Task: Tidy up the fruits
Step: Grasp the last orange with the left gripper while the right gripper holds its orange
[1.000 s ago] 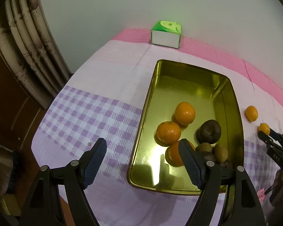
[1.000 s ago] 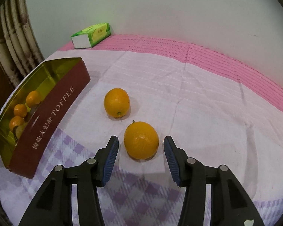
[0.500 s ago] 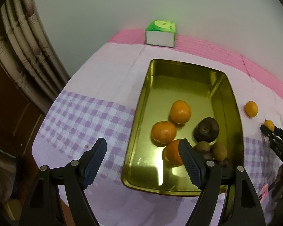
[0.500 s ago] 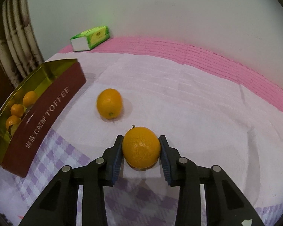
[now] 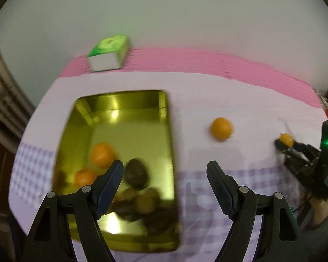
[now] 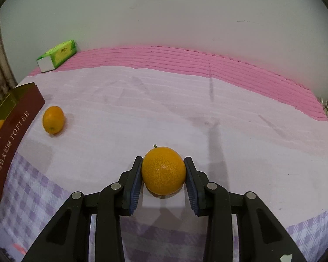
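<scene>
Gold-lined tin (image 5: pixel 170 135), maroon outside with "TOFFEE" lettering (image 6: pixel 13 135), sits on the cloth-covered desk (image 6: pixel 164 100) and serves as landmark.

Inside the tin: 2 oranges (image 5: pixel 102 154) toward its left half, 1 dark round fruit (image 5: pixel 136 173) beside them, and several brownish fruits (image 5: pixel 145 203) heaped at the near end; blur hides their count.

Right of the tin, on the cloth: 1 loose orange (image 6: pixel 53 119) just beside the tin's wall.

Farther right of the tin: 1 stemmed orange (image 6: pixel 163 170) pinched in the right claw (image 6: pixel 163 174), both pads pressed to its sides.

Left claw (image 5: pixel 165 174): spread wide, nothing between its fingers, hanging over the tin's right rim.

Beyond the tin's far end, on the pink stripe by the wall: 1 green box (image 5: pixel 108 53).
</scene>
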